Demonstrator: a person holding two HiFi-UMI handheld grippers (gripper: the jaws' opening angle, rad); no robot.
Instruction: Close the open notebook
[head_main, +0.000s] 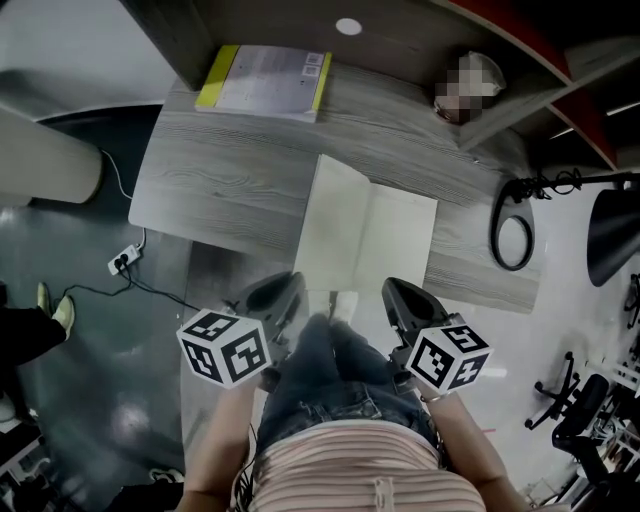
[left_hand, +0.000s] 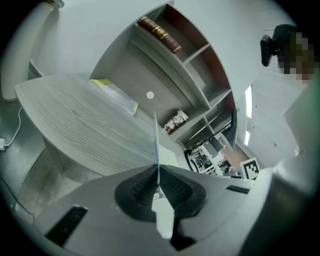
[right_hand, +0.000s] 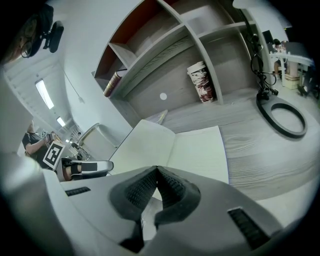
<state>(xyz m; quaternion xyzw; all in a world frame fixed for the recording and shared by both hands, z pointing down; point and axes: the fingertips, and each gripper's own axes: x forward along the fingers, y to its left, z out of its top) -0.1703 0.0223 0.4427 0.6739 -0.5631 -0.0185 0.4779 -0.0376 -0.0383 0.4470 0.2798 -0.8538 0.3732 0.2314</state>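
Note:
The open notebook (head_main: 370, 235) lies with blank cream pages on the grey wooden desk (head_main: 220, 180), close to its near edge. My left gripper (head_main: 285, 297) is at the notebook's near left corner. In the left gripper view its jaws (left_hand: 157, 181) are shut on a thin leaf of the notebook (left_hand: 156, 142), which stands edge-on and rises up from the pads. The right gripper view shows the left page (right_hand: 145, 142) lifted off the desk while the right page (right_hand: 200, 150) lies flat. My right gripper (right_hand: 156, 172) hangs just before the notebook's near edge, shut with nothing between its pads.
A yellow-edged book (head_main: 265, 80) lies at the desk's far left. A black cable ring (head_main: 512, 240) rests on the desk's right end. A patterned cup (right_hand: 201, 82) stands against the curved shelf unit, and books (left_hand: 160, 34) lie on an upper shelf. A power strip (head_main: 125, 262) is on the floor.

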